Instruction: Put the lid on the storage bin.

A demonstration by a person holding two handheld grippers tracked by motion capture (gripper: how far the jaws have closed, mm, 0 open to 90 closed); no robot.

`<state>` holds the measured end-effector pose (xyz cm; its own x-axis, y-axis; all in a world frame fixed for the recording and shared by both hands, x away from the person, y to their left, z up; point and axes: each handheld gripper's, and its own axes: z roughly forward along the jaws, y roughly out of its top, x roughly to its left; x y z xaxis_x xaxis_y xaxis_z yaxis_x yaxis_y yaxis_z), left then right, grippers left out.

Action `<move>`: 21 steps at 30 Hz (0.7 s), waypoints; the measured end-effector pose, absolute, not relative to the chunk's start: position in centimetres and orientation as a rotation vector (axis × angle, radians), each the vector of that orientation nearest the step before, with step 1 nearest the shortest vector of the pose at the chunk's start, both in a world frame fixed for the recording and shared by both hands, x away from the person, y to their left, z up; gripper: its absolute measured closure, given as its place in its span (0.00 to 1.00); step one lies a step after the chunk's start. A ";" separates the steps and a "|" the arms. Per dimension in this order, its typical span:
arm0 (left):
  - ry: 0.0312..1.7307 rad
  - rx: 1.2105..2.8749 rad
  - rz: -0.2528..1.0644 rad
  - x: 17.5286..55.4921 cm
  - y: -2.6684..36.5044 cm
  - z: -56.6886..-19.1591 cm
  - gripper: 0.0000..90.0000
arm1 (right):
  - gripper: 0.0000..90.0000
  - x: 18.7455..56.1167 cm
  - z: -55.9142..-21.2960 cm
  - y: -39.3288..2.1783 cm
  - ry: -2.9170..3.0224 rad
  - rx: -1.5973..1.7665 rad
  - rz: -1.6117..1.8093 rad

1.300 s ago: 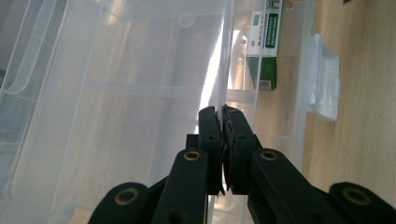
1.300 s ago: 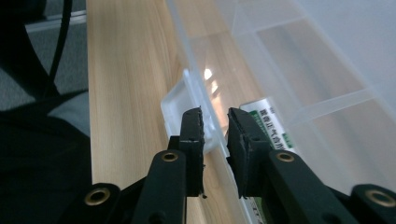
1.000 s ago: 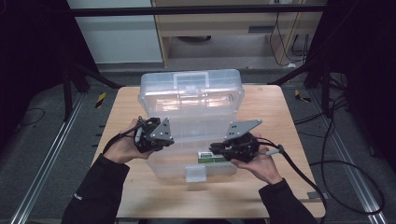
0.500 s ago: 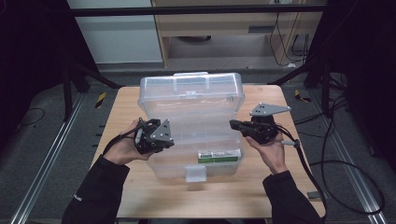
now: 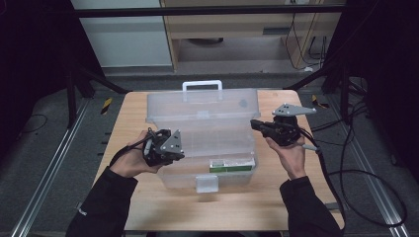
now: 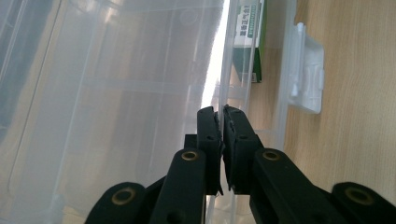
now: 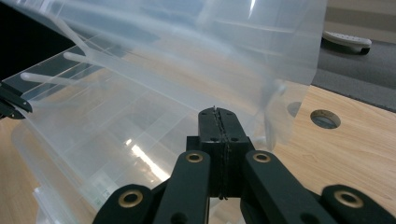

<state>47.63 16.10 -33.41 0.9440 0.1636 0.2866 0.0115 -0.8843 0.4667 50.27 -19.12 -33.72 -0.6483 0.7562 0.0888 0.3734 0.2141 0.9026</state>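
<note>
Two grippers at the clear storage box (image 5: 202, 143): left gripper (image 6: 219, 116) clamped on its front wall, right gripper (image 7: 219, 116) closed empty beside its raised lid (image 5: 202, 106).

Clear plastic box (image 5: 202, 143), green-white carton (image 5: 231, 165), black claws, light wood table (image 5: 257, 207)

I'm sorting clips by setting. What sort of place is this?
Probably a lab or workshop recording station: a small wooden table framed by dark metal rails, loose cables on grey floor, cabinets behind.
</note>
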 end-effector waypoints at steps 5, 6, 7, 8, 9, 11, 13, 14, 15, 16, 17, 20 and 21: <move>0.132 2.617 0.456 47.4 16.1 -33.7 0.92 | 1.00 50.1 -34.1 -19.1 2.143 1.046 1.403; 0.144 2.610 0.456 47.3 16.2 -33.7 0.91 | 1.00 50.1 -34.1 -19.1 2.141 1.048 1.408; 0.157 2.602 0.453 47.3 16.3 -33.6 0.90 | 1.00 50.1 -34.2 -19.2 2.142 1.047 1.413; 0.160 2.588 0.457 47.2 16.4 -33.6 0.90 | 1.00 50.1 -34.2 -19.2 2.142 1.045 1.409; 0.170 2.559 0.455 47.1 16.5 -33.5 0.88 | 1.00 50.1 -34.2 -19.2 2.146 1.044 1.410; 0.200 2.515 0.458 46.8 16.8 -33.2 0.86 | 1.00 50.0 -34.2 -19.2 2.146 1.044 1.408; 0.225 2.491 0.464 46.5 17.1 -32.9 0.85 | 1.00 50.0 -34.3 -19.2 2.144 1.051 1.416; 0.246 2.477 0.471 46.4 17.3 -32.8 0.84 | 1.00 49.9 -34.3 -19.2 2.146 1.049 1.417; 0.264 2.463 0.471 46.3 17.5 -32.8 0.85 | 1.00 49.9 -34.3 -19.2 2.148 1.048 1.416; 0.273 2.459 0.474 46.3 17.7 -32.8 0.85 | 1.00 49.8 -34.4 -19.2 2.148 1.048 1.415; 0.296 2.442 0.474 46.2 17.9 -32.8 0.85 | 1.00 49.8 -34.4 -19.2 2.151 1.050 1.418; 0.354 2.379 0.485 46.1 18.7 -32.6 0.92 | 1.00 49.7 -34.5 -19.3 2.151 1.045 1.415; 0.377 2.361 0.496 46.2 19.0 -32.6 0.93 | 1.00 49.6 -34.5 -19.3 2.152 1.044 1.416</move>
